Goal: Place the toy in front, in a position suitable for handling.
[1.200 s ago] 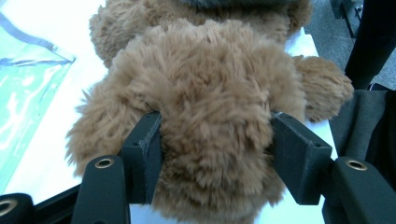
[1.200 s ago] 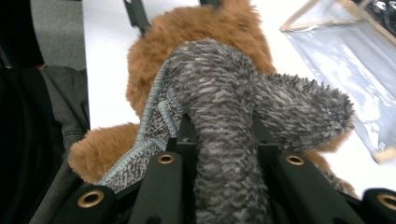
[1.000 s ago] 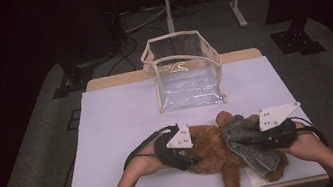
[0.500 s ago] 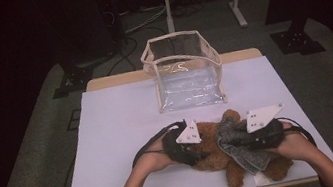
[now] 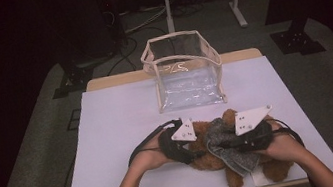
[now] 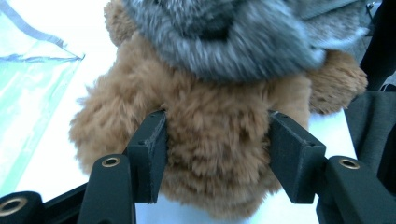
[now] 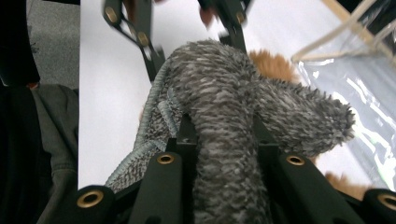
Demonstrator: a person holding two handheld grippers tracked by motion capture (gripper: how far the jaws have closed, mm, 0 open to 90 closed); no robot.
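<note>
**Dressing the Teddy Bear: Garment Being Worked Over the Body**

The brown teddy bear (image 5: 218,158) lies near the front edge of the counter (image 5: 119,126), well apart from the clear bag (image 5: 185,72) behind it. The left gripper (image 6: 217,154) pinches the bear's plush body between its jaws. The right gripper (image 7: 219,144) clamps a fold of the grey knitted garment (image 7: 224,107), which drapes over the bear.

The step in hand appears to be fitting the garment. The next move likely calls for pulling the cloth along the body while the left jaws steady the bear.
</note>
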